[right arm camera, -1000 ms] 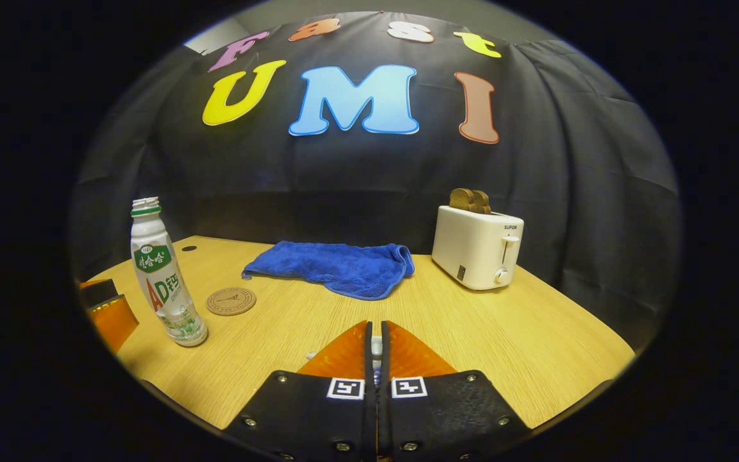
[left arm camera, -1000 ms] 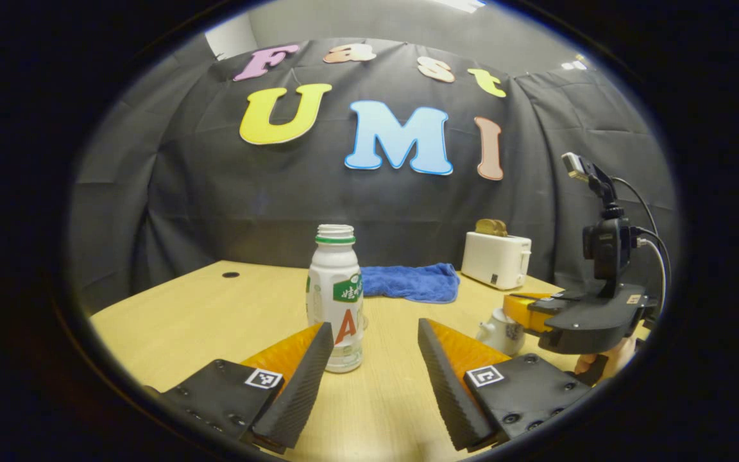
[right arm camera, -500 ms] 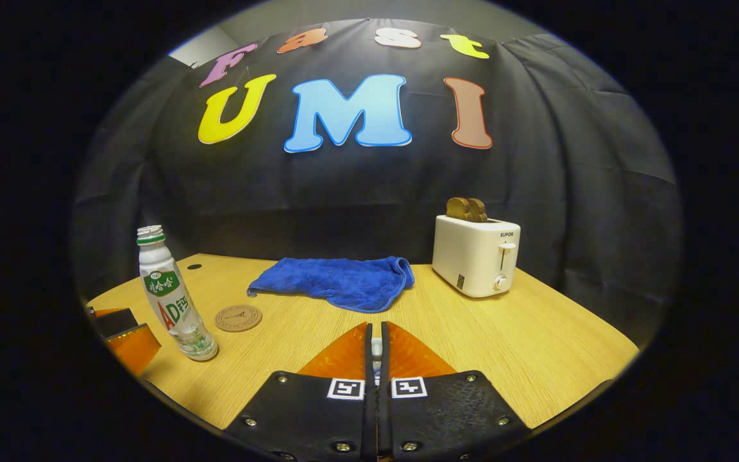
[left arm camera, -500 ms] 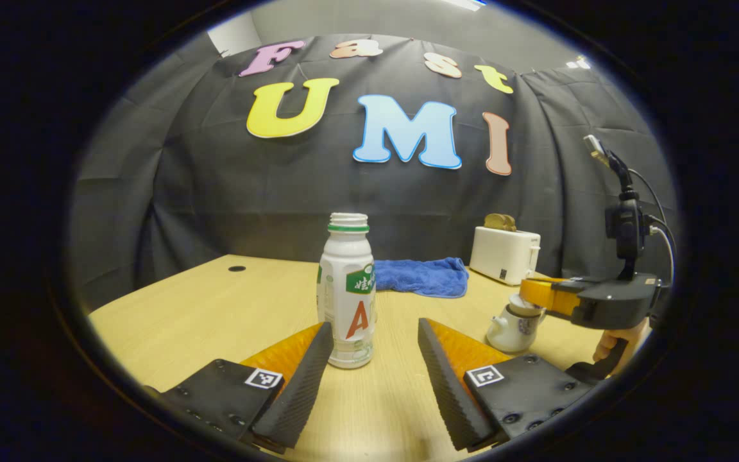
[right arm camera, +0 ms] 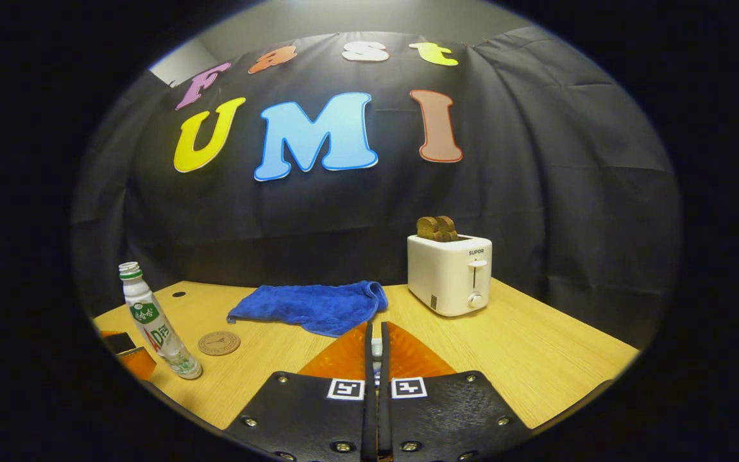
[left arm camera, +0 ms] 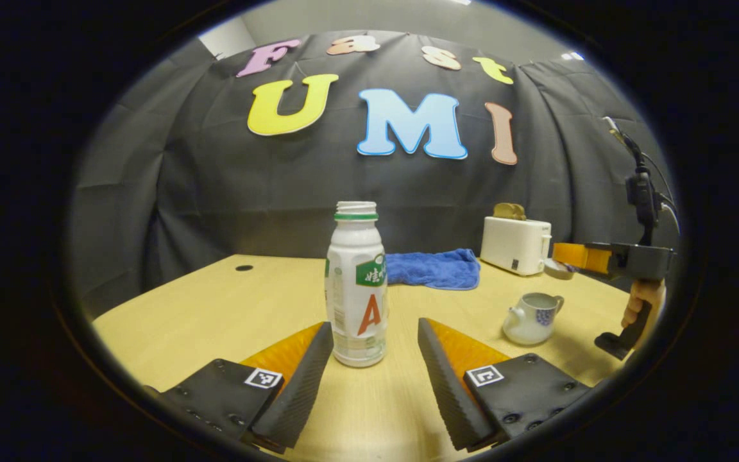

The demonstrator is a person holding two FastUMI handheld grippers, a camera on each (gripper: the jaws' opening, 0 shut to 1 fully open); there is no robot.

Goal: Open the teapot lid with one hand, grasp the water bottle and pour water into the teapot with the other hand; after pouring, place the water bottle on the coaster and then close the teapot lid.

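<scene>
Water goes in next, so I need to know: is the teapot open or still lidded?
Open. In the left gripper view the teapot shows a bare rim, and the right hand-held gripper holds its lid above.

Both views low over the table [left arm camera: 215,301], facing the back wall, sharing bottle [left arm camera: 356,282], towel [right arm camera: 308,308], toaster [right arm camera: 450,273]

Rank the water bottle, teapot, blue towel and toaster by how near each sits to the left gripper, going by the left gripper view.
1. Water bottle: just ahead, between the open fingers.
2. Teapot: ahead and rightward, lid off.
3. Blue towel: behind the bottle, mid-table.
4. Toaster: far right, near the wall.
</scene>
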